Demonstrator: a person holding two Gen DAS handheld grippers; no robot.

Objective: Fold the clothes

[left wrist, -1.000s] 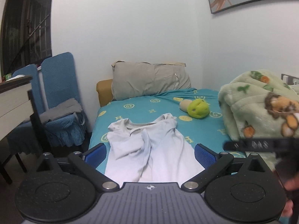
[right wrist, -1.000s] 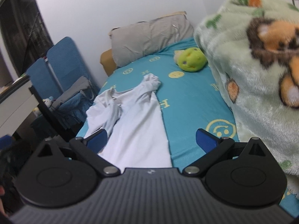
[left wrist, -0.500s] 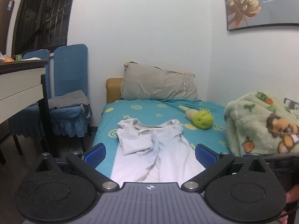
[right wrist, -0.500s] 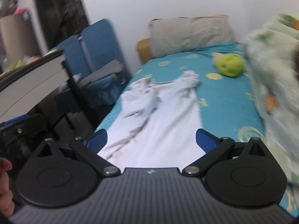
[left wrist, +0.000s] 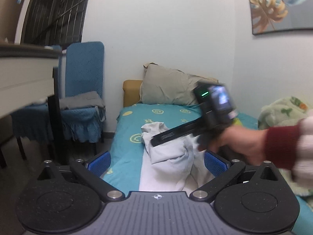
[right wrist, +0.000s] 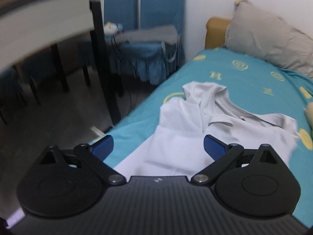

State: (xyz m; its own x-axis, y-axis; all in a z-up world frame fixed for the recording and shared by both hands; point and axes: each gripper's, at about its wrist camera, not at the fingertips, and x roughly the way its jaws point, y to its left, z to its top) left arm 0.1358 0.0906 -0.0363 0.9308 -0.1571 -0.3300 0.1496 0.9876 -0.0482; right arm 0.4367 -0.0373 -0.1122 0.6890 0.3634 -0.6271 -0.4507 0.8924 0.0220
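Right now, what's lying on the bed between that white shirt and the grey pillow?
Only bare teal bedsheet with yellow prints lies between the white shirt and the grey pillow; the right wrist view shows it best.

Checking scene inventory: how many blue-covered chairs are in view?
2. Both blue-covered chairs stand side by side against the wall left of the bed: one holds grey cloth, the other sits behind the desk leg. More may be hidden.
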